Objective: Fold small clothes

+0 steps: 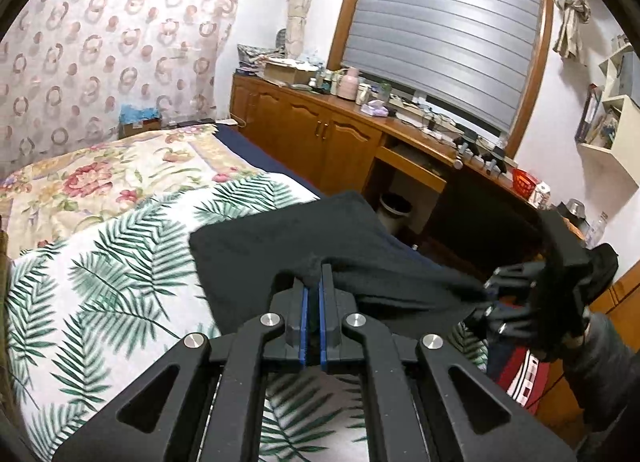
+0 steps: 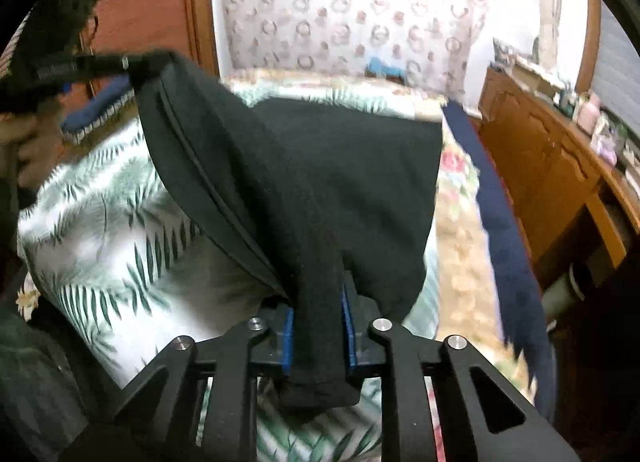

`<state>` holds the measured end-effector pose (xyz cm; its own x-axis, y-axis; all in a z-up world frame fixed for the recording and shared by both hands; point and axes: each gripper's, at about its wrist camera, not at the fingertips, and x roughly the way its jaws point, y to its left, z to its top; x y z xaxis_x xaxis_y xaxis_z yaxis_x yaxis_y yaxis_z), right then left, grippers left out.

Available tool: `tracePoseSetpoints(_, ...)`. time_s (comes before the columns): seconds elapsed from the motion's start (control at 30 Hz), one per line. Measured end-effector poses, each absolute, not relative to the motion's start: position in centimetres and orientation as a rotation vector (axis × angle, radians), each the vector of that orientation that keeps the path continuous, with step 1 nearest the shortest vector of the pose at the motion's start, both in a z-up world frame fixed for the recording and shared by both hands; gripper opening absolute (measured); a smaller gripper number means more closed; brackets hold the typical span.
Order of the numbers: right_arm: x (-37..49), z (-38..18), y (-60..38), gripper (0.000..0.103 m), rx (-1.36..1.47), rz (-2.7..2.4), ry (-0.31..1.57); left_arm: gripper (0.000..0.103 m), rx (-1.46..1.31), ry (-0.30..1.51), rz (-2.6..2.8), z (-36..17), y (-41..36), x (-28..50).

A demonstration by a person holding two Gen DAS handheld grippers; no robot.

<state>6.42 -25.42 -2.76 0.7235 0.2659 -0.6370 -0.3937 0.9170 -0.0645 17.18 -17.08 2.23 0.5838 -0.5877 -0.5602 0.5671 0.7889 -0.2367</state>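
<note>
Both tools, left (image 1: 314,274) and right (image 2: 318,302), clamp black garment (image 2: 320,166); fingertips hidden by cloth.

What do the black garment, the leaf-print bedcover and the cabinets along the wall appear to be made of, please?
Black garment: soft matte knit, probably cotton jersey; it drapes limply and shows a stitched hem. Leaf-print bedcover: printed woven fabric, likely cotton or polyester; flat and dull, with gentle creases. Cabinets: wood or wood veneer with a glossy varnish, judging by the warm brown colour, raised panel doors and light sheen.
</note>
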Motion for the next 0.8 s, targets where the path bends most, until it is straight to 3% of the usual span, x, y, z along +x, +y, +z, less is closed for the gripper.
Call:
tracePoseSetpoints(0.27, 12.3, 1.3, -25.4, 0.015, -0.203, 0.397, 0.555, 0.005, -0.012, 0.717, -0.582, 0.8, -16.3, 22.7)
tracePoseSetpoints(0.7, 22.5, -1.5, -25.9, 0.014, -0.156, 0.427, 0.6, 0.005, 0.009, 0.807, -0.526, -2.8, -16.6, 29.7)
tracePoseSetpoints(0.8, 24.0, -1.1, -25.7, 0.019, -0.144, 0.421, 0.622, 0.005, 0.014, 0.831, -0.531, -3.4, -16.5, 30.0)
